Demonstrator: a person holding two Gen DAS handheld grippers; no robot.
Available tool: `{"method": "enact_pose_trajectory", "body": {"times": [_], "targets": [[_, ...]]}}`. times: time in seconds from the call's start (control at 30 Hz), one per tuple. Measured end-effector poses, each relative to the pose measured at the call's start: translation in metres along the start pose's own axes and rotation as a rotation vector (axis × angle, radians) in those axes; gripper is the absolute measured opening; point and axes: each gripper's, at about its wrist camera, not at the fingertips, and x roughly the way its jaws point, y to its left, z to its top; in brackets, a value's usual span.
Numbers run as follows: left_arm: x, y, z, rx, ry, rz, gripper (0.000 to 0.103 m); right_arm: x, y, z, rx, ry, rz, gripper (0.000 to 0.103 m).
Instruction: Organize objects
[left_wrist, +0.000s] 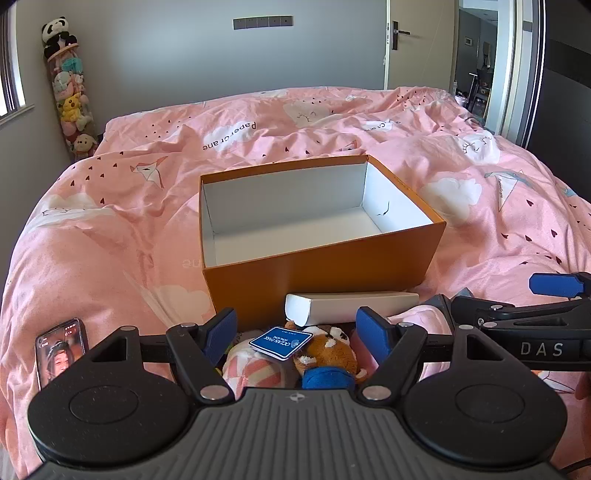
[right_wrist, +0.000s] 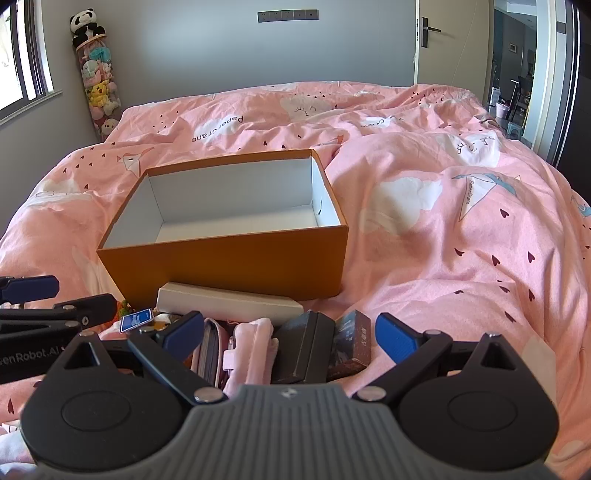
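An orange box (left_wrist: 317, 269) with a white, empty inside stands open on the pink bed; it also shows in the right wrist view (right_wrist: 229, 266). A long white box (left_wrist: 351, 308) lies against its near side. My left gripper (left_wrist: 299, 332) is open above a brown plush toy (left_wrist: 328, 354) with a blue tag (left_wrist: 280, 341) and a pink-striped plush (left_wrist: 255, 371). My right gripper (right_wrist: 291, 334) is open above a pink pouch (right_wrist: 251, 350), a dark box (right_wrist: 303, 347) and a small dark card box (right_wrist: 351, 343). Neither gripper holds anything.
A phone (left_wrist: 61, 350) with a lit screen lies on the duvet at the left. The pink duvet (right_wrist: 461, 240) covers the whole bed. A tall tube of plush toys (left_wrist: 70, 92) stands in the far left corner. A door (left_wrist: 421, 40) is at the far right.
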Motion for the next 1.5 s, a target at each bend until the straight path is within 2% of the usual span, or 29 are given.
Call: {"method": "enact_pose_trajectory", "body": {"times": [0.37, 0.53, 0.67, 0.77, 0.9, 0.97, 1.03, 1.1, 1.27, 1.5], "targets": [[0.000, -0.001, 0.002, 0.003, 0.010, -0.008, 0.085, 0.002, -0.001, -0.001, 0.006, 0.012, 0.005, 0.099], [0.003, 0.001, 0.003, 0.018, 0.017, -0.017, 0.082, 0.005, 0.001, 0.000, -0.015, 0.028, 0.036, 0.099], [0.010, 0.005, 0.003, 0.023, 0.036, -0.042, 0.078, 0.013, 0.008, 0.005, -0.091, 0.052, 0.036, 0.100], [0.018, 0.009, 0.003, 0.024, 0.067, -0.066, 0.075, 0.022, 0.012, 0.006, -0.139, 0.062, 0.070, 0.100], [0.028, 0.013, 0.004, 0.047, 0.082, -0.092, 0.072, 0.030, 0.017, 0.009, -0.210, 0.019, 0.086, 0.099], [0.032, 0.016, 0.005, 0.047, 0.088, -0.103, 0.067, 0.035, 0.023, 0.014, -0.297, 0.013, 0.106, 0.098], [0.038, 0.019, 0.008, 0.041, 0.102, -0.111, 0.064, 0.042, 0.027, 0.019, -0.354, 0.028, 0.152, 0.092], [0.046, 0.022, 0.011, 0.029, 0.120, -0.124, 0.061, 0.052, 0.033, 0.026, -0.397, 0.062, 0.202, 0.078], [0.064, 0.031, 0.019, -0.001, 0.154, -0.131, 0.059, 0.076, 0.051, 0.038, -0.531, 0.126, 0.231, 0.058], [0.087, 0.042, 0.025, -0.027, 0.202, -0.135, 0.057, 0.111, 0.062, 0.050, -0.605, 0.250, 0.284, 0.057]]}}
